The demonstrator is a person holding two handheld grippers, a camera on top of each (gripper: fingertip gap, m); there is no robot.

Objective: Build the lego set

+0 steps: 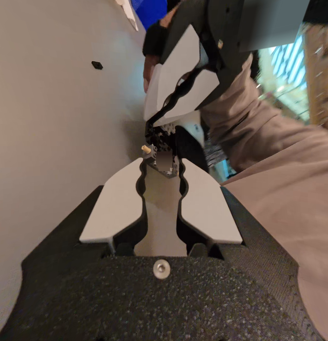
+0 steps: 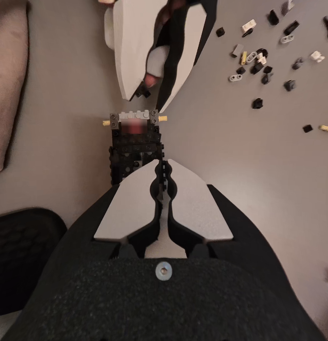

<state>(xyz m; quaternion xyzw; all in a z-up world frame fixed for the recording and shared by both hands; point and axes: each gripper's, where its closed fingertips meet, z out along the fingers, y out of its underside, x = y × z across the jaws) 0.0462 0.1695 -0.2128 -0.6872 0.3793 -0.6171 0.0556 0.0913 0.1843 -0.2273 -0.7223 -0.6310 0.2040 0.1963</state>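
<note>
1. Our right tongs [image 2: 163, 162] are clenched on the right edge of the half-built black and grey lego model [image 2: 135, 142], which is held above the pale grey tabletop [image 2: 233, 147].
2. Our left tongs [image 1: 162, 162] are parted wide; in the right wrist view a small black studded brick [image 2: 143, 93] sits at the tip of one finger, beside a person's fingertip, just above the model.
3. A cream pin [image 2: 163, 118] sticks out from each grey side block at the model's far end.
4. Many loose small black, white and grey pieces [image 2: 259, 60] lie scattered toward the tabletop's far right part.
</note>
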